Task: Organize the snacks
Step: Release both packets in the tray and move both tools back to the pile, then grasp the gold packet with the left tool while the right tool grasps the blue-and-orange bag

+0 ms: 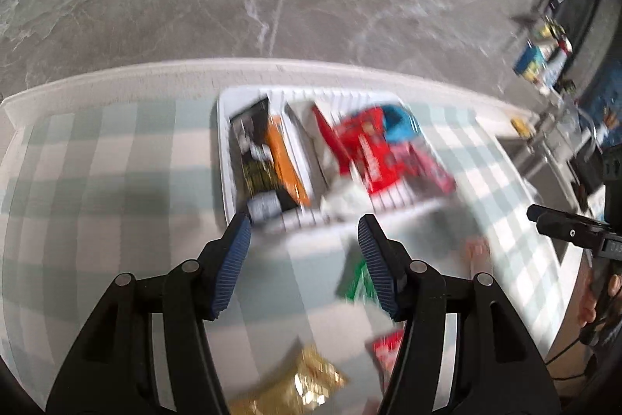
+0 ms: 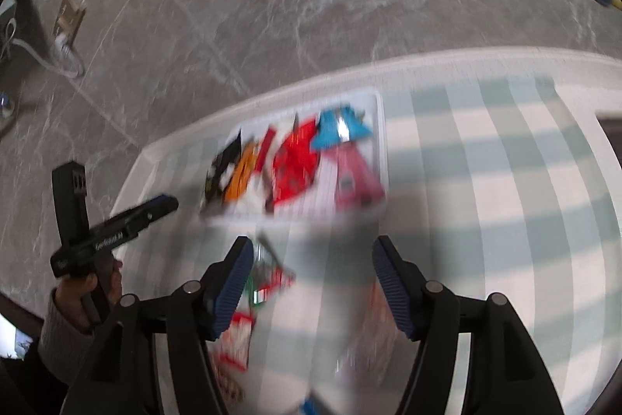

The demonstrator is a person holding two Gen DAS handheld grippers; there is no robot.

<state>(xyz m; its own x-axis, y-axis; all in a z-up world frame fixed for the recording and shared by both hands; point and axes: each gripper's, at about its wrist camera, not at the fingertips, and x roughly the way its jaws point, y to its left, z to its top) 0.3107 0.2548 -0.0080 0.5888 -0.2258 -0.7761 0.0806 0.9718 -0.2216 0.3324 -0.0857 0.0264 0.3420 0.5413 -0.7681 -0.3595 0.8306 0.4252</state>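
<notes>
Left tongs [image 1: 303, 232] gape with nothing between the pads, above the checked tabletop [image 1: 97, 162] — gold packet [image 1: 307, 384] and green packet [image 1: 359, 282] lie loose below them. Ahead, the white tray [image 1: 223, 142] holds the sorted snacks: black and orange packs [image 1: 283, 158] in its left compartment, red ones [image 1: 369, 146] to the right. Right tongs [image 2: 309, 255] also stand open and empty — a red-and-white packet [image 2: 237, 337] lies under the left pad.
</notes>
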